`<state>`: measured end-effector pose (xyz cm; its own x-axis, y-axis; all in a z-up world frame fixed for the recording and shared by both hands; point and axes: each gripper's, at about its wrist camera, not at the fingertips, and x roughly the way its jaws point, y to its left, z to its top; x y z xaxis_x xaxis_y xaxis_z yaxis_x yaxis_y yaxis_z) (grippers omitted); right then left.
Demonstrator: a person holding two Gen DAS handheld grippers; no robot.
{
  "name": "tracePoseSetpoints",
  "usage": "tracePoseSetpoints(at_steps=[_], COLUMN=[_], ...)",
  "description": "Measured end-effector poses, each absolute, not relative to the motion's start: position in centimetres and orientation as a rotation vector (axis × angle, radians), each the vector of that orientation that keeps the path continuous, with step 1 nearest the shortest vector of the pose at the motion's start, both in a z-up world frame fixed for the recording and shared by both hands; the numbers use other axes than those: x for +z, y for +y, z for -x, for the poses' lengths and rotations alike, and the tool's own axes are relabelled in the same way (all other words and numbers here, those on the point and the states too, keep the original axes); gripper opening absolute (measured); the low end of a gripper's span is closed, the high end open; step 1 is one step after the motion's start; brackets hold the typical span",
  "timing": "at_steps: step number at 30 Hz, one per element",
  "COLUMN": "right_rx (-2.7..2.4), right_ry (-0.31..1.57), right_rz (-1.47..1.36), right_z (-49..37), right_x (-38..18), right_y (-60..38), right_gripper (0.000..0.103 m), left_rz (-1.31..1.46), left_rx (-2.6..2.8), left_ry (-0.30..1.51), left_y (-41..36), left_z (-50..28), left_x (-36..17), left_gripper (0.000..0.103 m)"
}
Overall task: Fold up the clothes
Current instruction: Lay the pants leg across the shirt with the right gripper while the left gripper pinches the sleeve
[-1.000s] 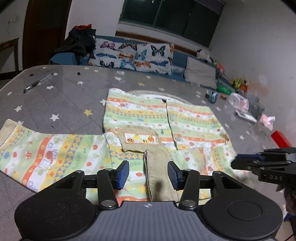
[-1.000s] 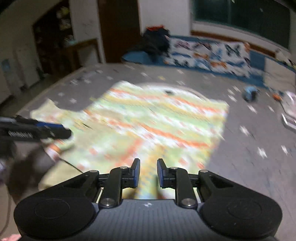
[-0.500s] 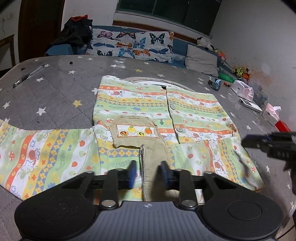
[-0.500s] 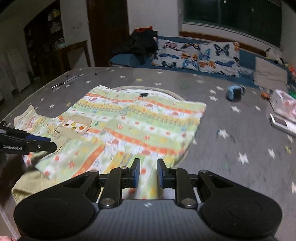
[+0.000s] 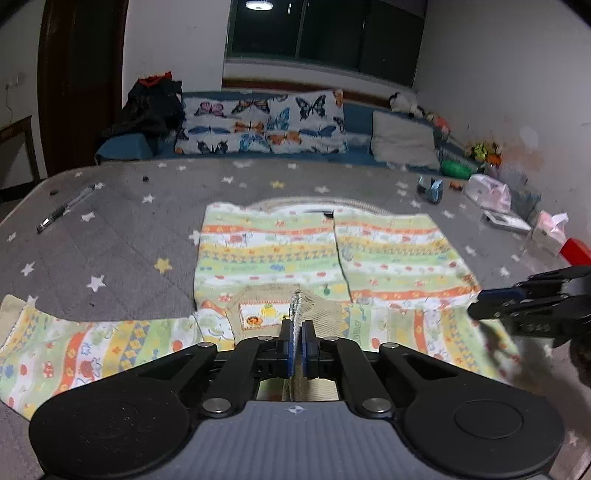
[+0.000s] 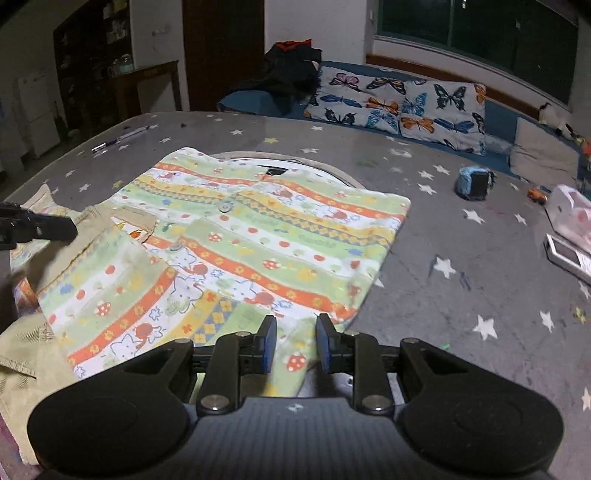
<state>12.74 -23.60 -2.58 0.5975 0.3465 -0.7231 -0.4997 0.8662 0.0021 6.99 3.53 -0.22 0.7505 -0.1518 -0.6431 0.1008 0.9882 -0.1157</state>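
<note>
Striped cloth fills most of what lies ahead of both grippers: a child's shirt [image 5: 325, 254] in green, orange and yellow bands, spread flat on the grey star-printed cover [image 5: 122, 236]. One sleeve [image 5: 74, 350] runs out to the left of the left gripper [image 5: 295, 343], the other sleeve [image 6: 122, 291] is folded across the shirt front just ahead of the right gripper [image 6: 293, 345]. Left gripper's blue pads are pinched nearly together on a raised ridge of tan corduroy [image 5: 295, 310], the cuff of the sleeve by the fruit-patch pocket [image 5: 262, 314]. Right gripper stands with a moderate gap between its pads, the shirt's near edge under that gap, nothing pinched that I can see. Ahead and to the right of it sit a small blue pouch [image 6: 474, 182] and a white plastic bag [image 6: 570, 216], its contents not readable. A pen [image 5: 68, 208] lies far ahead to the left of the left gripper. Beyond the cover are butterfly pillows [image 5: 258, 125], a grey cushion [image 5: 404, 146], a dark heap of clothes [image 5: 151, 107] and a dark window [image 5: 325, 31]
</note>
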Motion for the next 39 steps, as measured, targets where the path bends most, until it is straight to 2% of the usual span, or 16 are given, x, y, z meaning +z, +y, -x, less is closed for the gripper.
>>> tracePoseSetpoints(at_steps=[6, 10, 12, 20, 23, 31, 39], right_rx=[0.5, 0.56, 0.592, 0.644, 0.645, 0.761, 0.86], right_ry=[0.778, 0.766, 0.774, 0.818, 0.818, 0.746, 0.748], right_rz=[0.188, 0.186, 0.185, 0.226, 0.262, 0.258, 0.268], right_z=[-11.8, -9.6, -8.5, -5.7, -5.2, -5.3, -6.2], right_x=[-1.6, -0.4, -0.3, -1.6, -1.6, 0.3, -1.2], right_y=[-24.1, -23.7, -23.3, -21.4, -20.8, -16.2, -10.3], right_gripper=[0.026, 0.032, 0.032, 0.032, 0.032, 0.032, 0.032], left_rz=[0.093, 0.12, 0.122, 0.102, 0.134, 0.216, 0.27], left_rx=[-0.116, -0.133, -0.148, -0.165, -0.15, 0.032, 0.328], left_ry=[0.75, 0.733, 0.734, 0.76, 0.746, 0.701, 0.677], left_y=[4.0, 4.1, 3.9, 3.3, 4.0, 9.7, 17.8], left_z=[-7.4, -6.2, -5.7, -4.2, -3.7, -2.2, -0.6], left_x=[-1.0, -0.4, -0.4, -2.1, -1.4, -0.2, -0.6], left_gripper=[0.008, 0.011, 0.016, 0.019, 0.024, 0.033, 0.034])
